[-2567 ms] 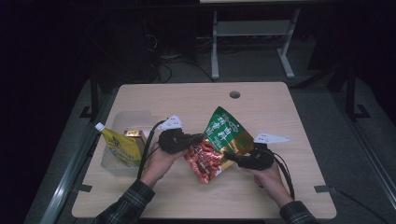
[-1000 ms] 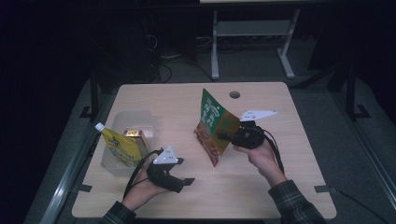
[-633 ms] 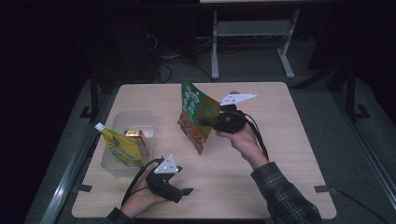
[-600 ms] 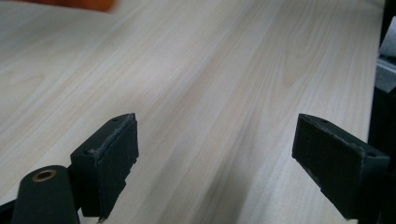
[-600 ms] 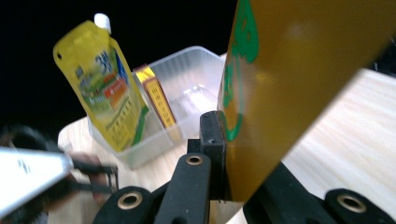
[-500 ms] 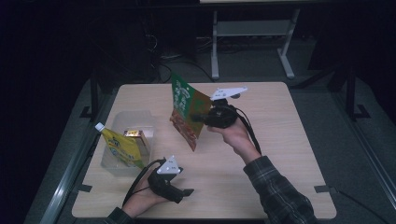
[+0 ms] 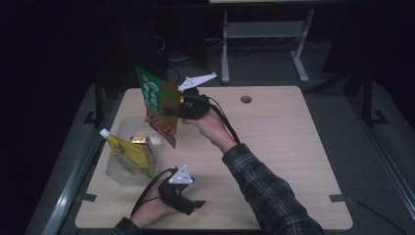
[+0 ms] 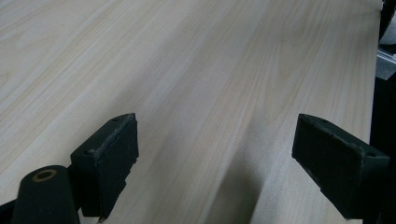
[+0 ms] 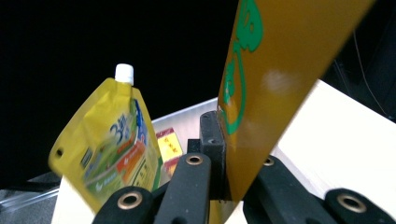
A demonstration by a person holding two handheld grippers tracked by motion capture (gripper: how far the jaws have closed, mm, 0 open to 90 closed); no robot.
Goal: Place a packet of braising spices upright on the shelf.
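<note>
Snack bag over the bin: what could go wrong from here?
1. The right tongs pinch the snack bag at one edge, so most of it hangs free; it may swing or slip on the way down.
2. The clear bin already holds a tall yellow pouch and a small box. The bag could catch on the pouch or tip it.
3. The left tongs rest open on the table, so nothing steadies the bin if it gets nudged.
</note>
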